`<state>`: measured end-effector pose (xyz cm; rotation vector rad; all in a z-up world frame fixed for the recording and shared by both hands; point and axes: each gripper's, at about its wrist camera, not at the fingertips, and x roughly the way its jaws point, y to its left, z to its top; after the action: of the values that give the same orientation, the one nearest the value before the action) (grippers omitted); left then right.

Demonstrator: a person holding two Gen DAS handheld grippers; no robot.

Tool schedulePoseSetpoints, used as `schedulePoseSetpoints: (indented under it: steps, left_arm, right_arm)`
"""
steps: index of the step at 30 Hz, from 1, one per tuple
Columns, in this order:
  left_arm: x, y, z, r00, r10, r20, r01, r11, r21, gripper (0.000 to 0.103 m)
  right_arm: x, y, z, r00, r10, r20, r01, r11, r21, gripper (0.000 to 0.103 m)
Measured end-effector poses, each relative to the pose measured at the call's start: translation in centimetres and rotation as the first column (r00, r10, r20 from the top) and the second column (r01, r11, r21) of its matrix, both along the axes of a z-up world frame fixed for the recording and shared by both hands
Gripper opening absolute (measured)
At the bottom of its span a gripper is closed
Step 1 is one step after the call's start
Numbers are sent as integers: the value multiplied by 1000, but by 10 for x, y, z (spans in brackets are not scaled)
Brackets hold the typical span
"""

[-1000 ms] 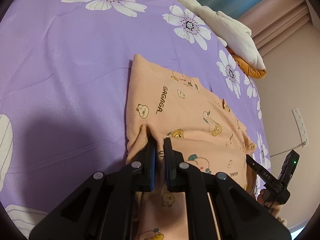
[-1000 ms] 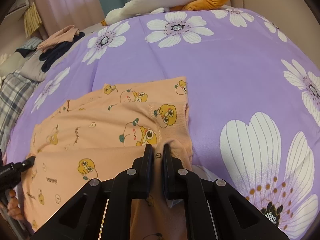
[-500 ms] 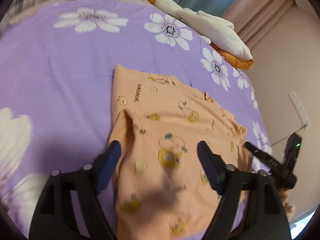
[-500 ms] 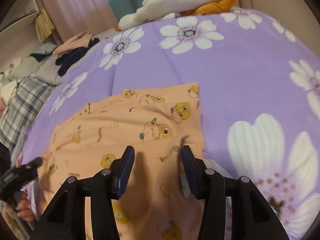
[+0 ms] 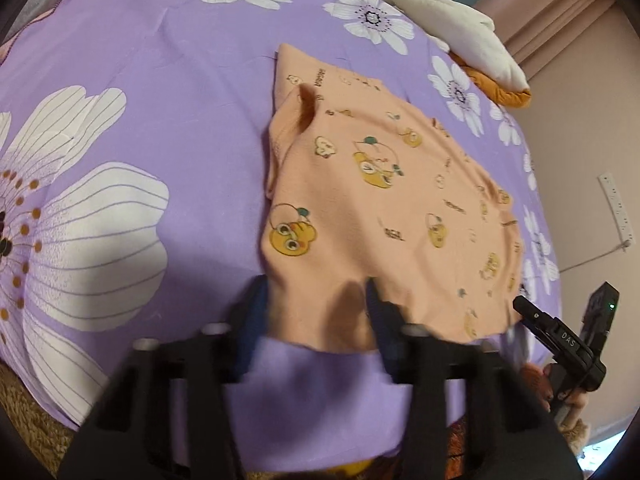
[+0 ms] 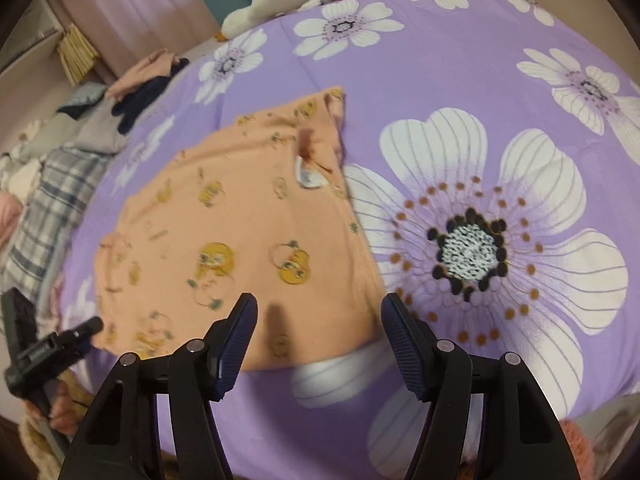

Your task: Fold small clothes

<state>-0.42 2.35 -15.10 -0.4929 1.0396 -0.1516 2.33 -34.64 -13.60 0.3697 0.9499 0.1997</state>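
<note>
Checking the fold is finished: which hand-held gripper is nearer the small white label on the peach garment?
Right. The label lies on the peach garment ahead of the opening right hand-held gripper; the closing left hand-held gripper straddles the opposite near corner.

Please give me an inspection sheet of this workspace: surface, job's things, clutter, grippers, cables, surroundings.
Surface: purple flowered bedspread.
Job's things: peach printed garment, folded, lying flat; white label showing.
Clutter: clothes pile at far edge; white plush.
Grippers: left gripper closing over garment's near edge, not gripping; right gripper opening, nothing held.
Cables: thin cable along wall.
Surroundings: pink curtains.
</note>
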Motion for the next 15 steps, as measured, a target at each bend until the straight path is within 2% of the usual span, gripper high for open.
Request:
schedulePoseSetpoints:
  steps: [1, 2, 3, 4, 5, 8, 11, 15]
  left_arm:
    - [0, 0, -2, 1000, 5, -5, -5, 1000, 1, 6]
    - [-1, 0, -4, 1000, 8, -5, -8, 1000, -10, 8]
    - [-1, 1, -4, 1000, 20, 0, -20, 1000, -16, 7]
    - [-3, 1, -3, 1000, 26, 6, -26, 999, -18, 7]
    - [-5, 2, -1, 1000, 30, 10, -29, 999, -19, 6]
    - [-16, 5, 16, 999, 33, 37, -31, 999, -41, 6]
    - [-35, 2, 44, 993, 1, 119, 1, 1000, -16, 6]
    - [-59, -1, 76, 981, -48, 187, 57, 998, -41, 6]
  right_arm:
    - [3, 2, -3, 1000, -14, -1, 14, 1000, -25, 48]
    - [4, 2, -5, 1000, -21, -3, 21, 999, -42, 33]
    - [6, 2, -6, 999, -32, -3, 32, 998, -55, 26]
    - [6, 0, -6, 999, -33, -2, 33, 999, -42, 14]
    - [5, -3, -4, 1000, -24, -1, 24, 1000, 0, 10]
    - [-6, -11, 3, 1000, -22, 16, 21, 998, 61, 9]
    - [-31, -21, 24, 996, -4, 86, -9, 988, 152, 9]
    - [-56, -33, 53, 986, -3, 164, -33, 976, 216, 9]
